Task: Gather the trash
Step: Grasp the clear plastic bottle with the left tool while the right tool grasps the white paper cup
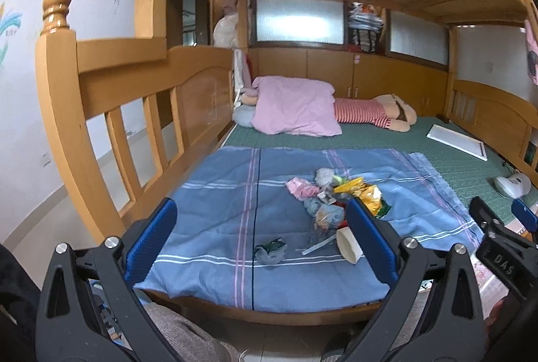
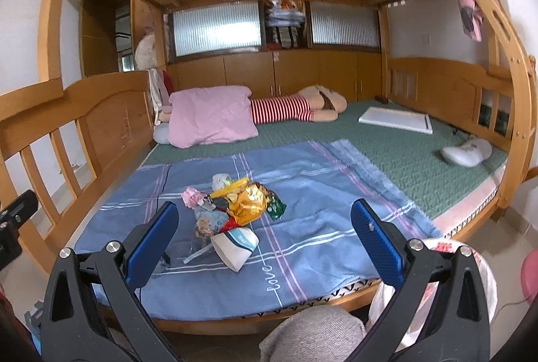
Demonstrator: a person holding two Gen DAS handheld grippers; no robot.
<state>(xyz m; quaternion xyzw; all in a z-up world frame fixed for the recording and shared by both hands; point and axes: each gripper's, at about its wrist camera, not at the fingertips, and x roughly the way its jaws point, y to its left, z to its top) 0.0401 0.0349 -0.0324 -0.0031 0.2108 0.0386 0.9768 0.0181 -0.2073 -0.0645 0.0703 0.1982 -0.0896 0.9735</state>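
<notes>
A heap of trash (image 1: pixel 336 193) lies on a blue striped blanket (image 1: pixel 218 193) on the bed: crumpled wrappers, a yellow snack bag (image 2: pixel 248 205), a white paper cup (image 1: pixel 349 244) on its side and a green wrapper (image 1: pixel 270 249) apart at the front. The heap also shows in the right wrist view (image 2: pixel 228 210), with the cup (image 2: pixel 235 246) nearest. My left gripper (image 1: pixel 262 241) is open and empty, held over the bed's front edge. My right gripper (image 2: pixel 265 237) is open and empty, just short of the heap. It also shows in the left wrist view (image 1: pixel 504 220).
A wooden bunk frame surrounds the bed, with a slatted headboard (image 1: pixel 134 126) on the left. A pink pillow (image 2: pixel 208 116), a striped plush doll (image 2: pixel 296 108), a white board (image 2: pixel 396 119) and a white device (image 2: pixel 467 151) lie farther back. A white plastic bag (image 2: pixel 437 291) hangs at lower right.
</notes>
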